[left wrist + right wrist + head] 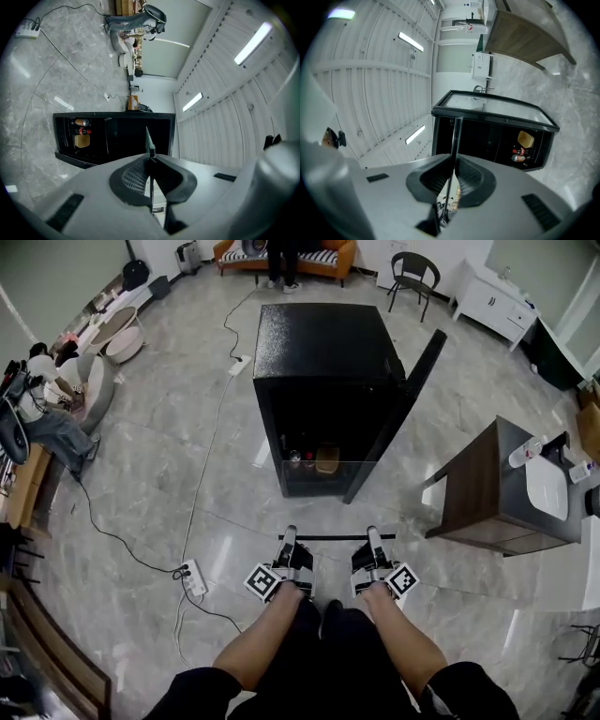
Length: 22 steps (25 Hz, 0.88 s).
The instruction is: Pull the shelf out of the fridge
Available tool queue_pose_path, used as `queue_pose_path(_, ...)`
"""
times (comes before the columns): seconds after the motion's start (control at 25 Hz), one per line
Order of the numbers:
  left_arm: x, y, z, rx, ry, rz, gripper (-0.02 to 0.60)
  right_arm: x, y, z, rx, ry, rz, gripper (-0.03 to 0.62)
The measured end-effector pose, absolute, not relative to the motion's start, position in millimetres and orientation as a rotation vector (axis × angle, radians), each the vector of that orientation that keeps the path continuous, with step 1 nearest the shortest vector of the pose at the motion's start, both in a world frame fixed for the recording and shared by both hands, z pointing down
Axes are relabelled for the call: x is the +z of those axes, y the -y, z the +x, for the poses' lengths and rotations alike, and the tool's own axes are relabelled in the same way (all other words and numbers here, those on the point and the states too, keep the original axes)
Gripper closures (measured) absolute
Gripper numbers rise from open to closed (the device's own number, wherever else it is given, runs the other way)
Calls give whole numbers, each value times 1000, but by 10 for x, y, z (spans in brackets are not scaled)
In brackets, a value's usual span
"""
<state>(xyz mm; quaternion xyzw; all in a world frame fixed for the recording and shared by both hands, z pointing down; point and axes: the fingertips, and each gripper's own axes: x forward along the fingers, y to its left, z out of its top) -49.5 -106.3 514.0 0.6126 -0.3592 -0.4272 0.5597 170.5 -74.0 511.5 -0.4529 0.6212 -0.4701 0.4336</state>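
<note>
L gripper clamped on shelf edge | R gripper same | fridge ahead, door open

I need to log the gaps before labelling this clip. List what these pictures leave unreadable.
- Glass shelf: head view shows only its dark front edge clearly; both gripper views see it edge-on.
- Bottles in the fridge: too small to read in every view.
- Fridge's upper interior: hidden under its top in head view, dark in gripper views.
- Person by the sofa: cut off by head view's top edge.
</note>
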Motion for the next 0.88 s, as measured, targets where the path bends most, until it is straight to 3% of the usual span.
queue_pose_path(0.88, 4160, -124, -227, -1036, 795, 1485, 552, 4122, -338, 1957, -1149, -1685, -1019, 557)
